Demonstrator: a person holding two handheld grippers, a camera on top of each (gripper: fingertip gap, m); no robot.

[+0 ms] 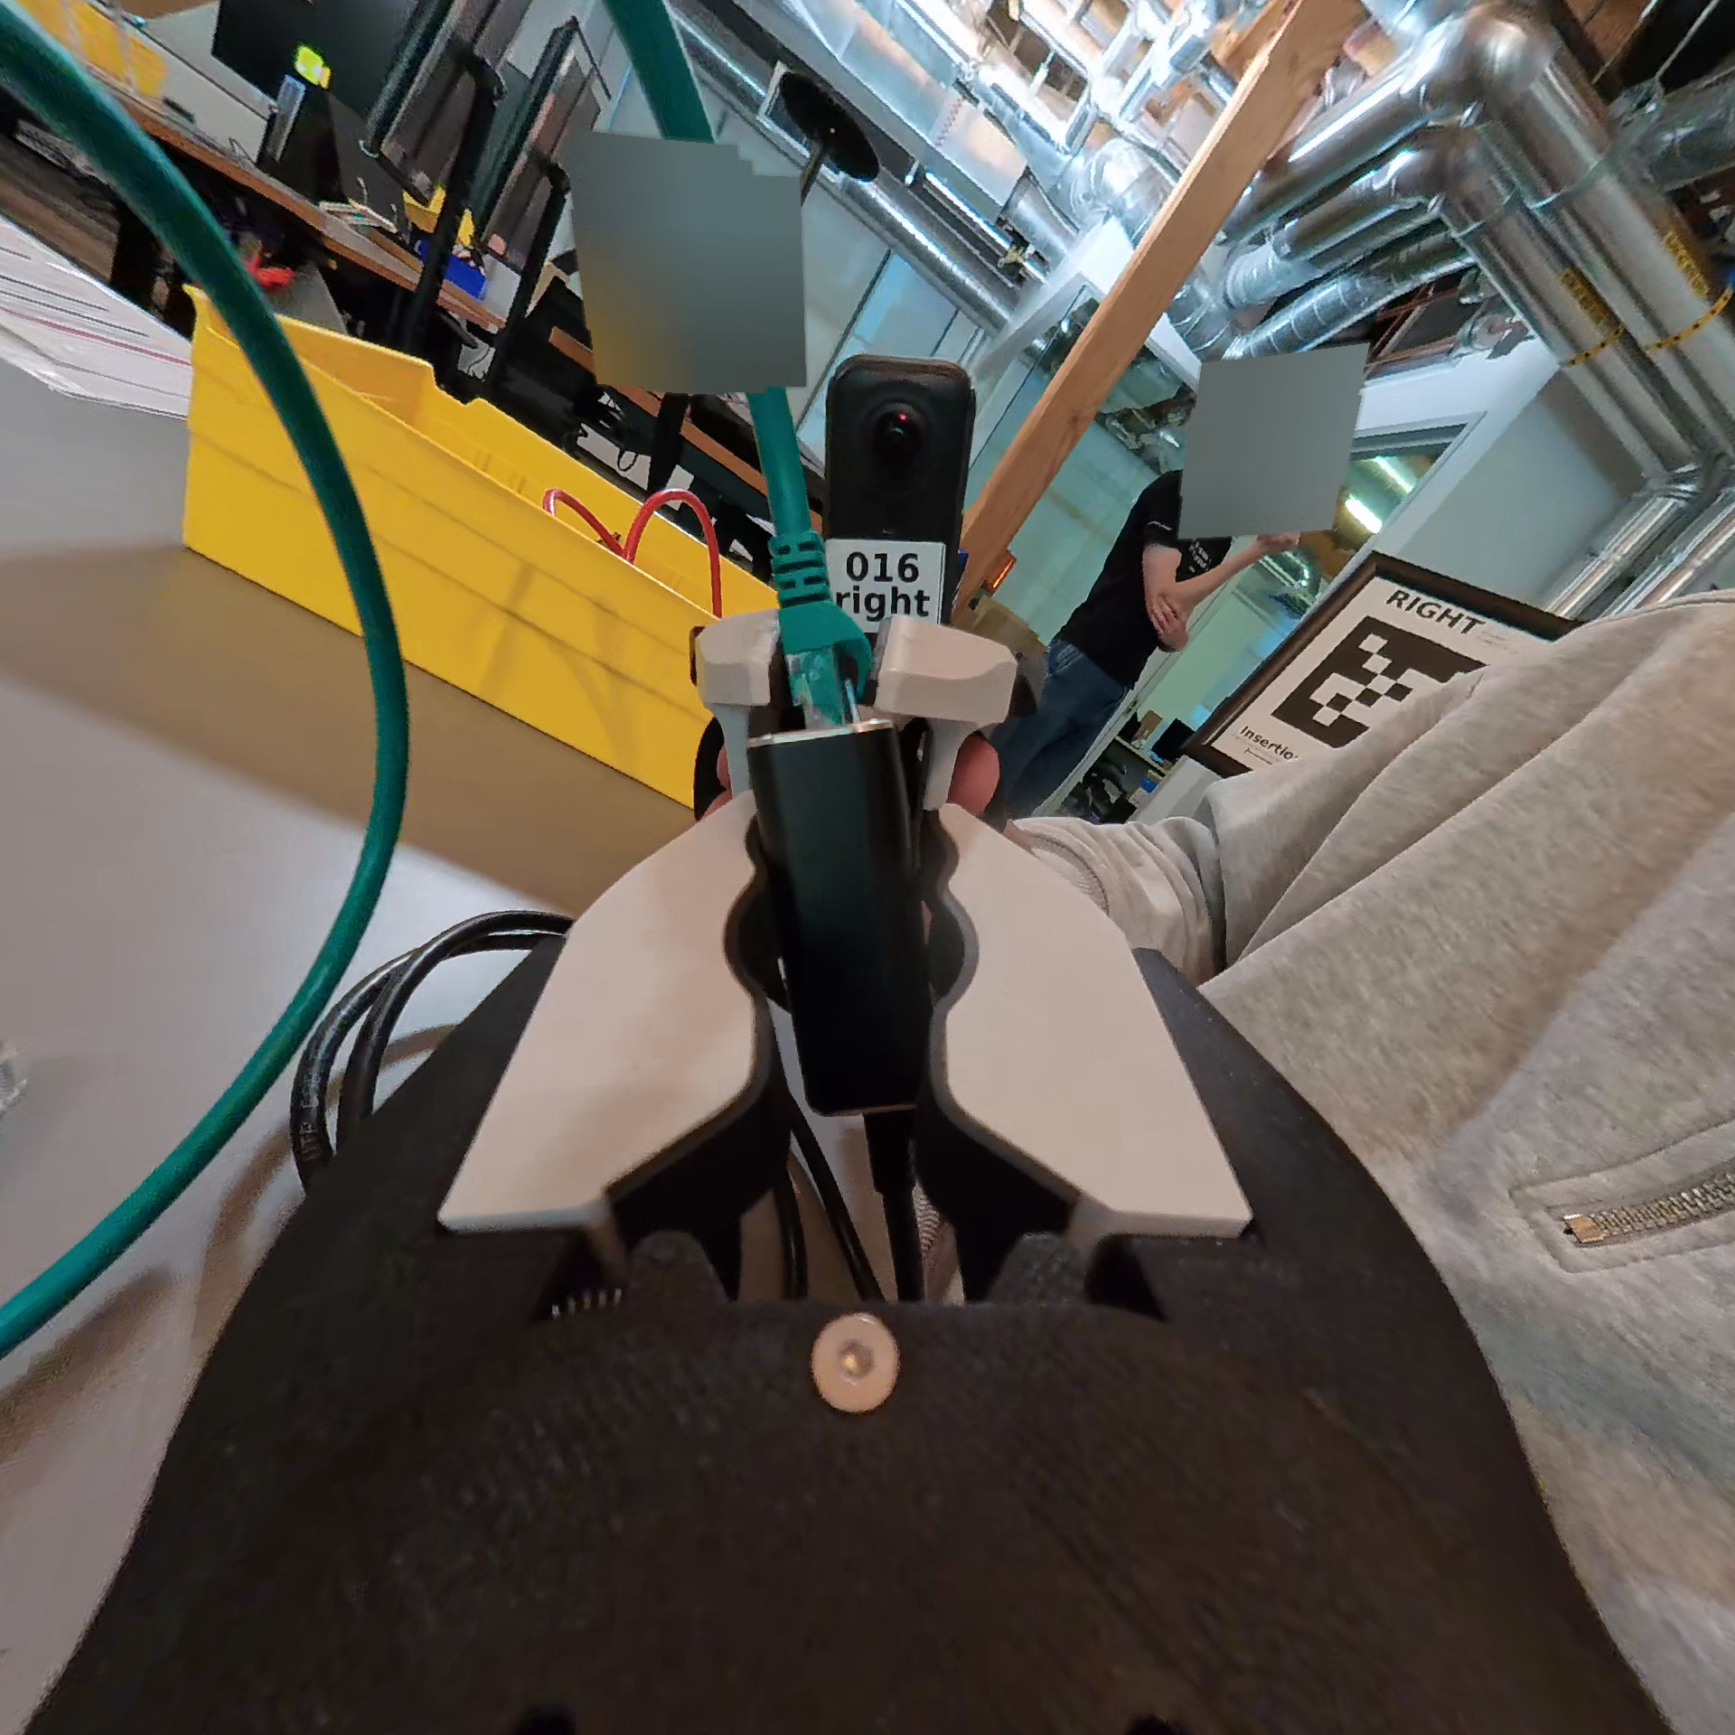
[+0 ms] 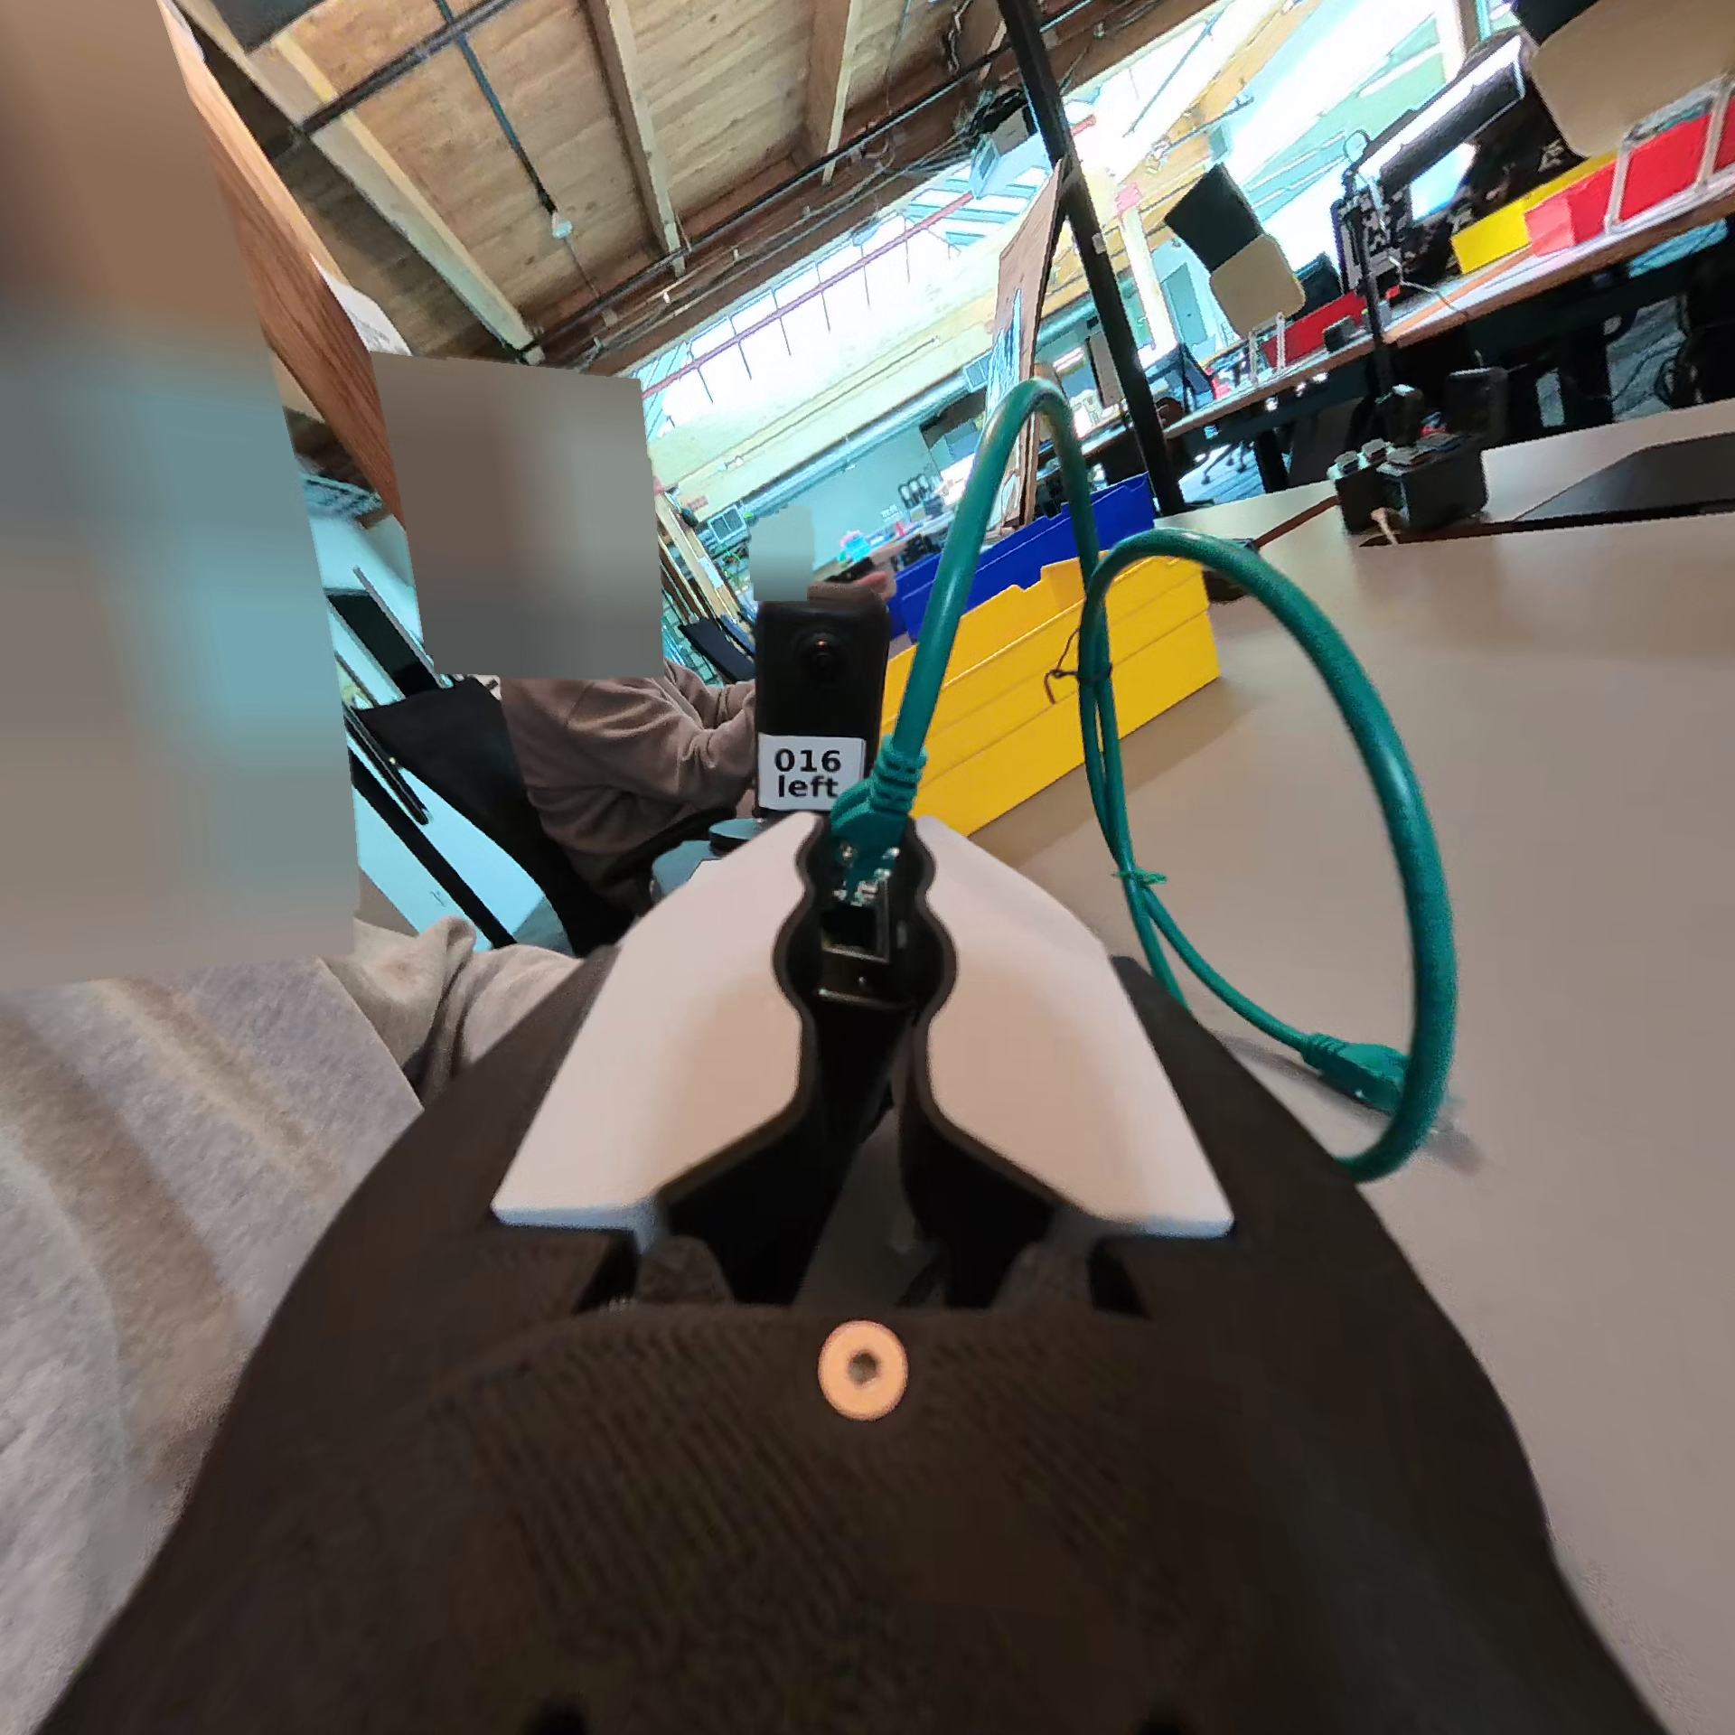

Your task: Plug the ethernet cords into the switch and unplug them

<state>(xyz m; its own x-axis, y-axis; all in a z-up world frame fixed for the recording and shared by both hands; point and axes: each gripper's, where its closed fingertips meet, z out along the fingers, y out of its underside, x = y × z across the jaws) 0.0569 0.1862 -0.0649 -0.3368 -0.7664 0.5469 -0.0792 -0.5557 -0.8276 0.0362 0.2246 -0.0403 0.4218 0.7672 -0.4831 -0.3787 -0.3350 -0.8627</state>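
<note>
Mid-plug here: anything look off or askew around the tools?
The green cord is tied in a coil by twist ties, its free plug lying on the table. The held plug in the right tool meets the black switch, gripped by the left tool, slightly tilted.

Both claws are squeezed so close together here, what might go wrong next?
The green plug, pinched by the right gripper, meets the black switch in the left gripper at a slight tilt; pushing might jam it or bend its clip. The green cable loops stiffly to the table; its pull may twist the plug.
</note>
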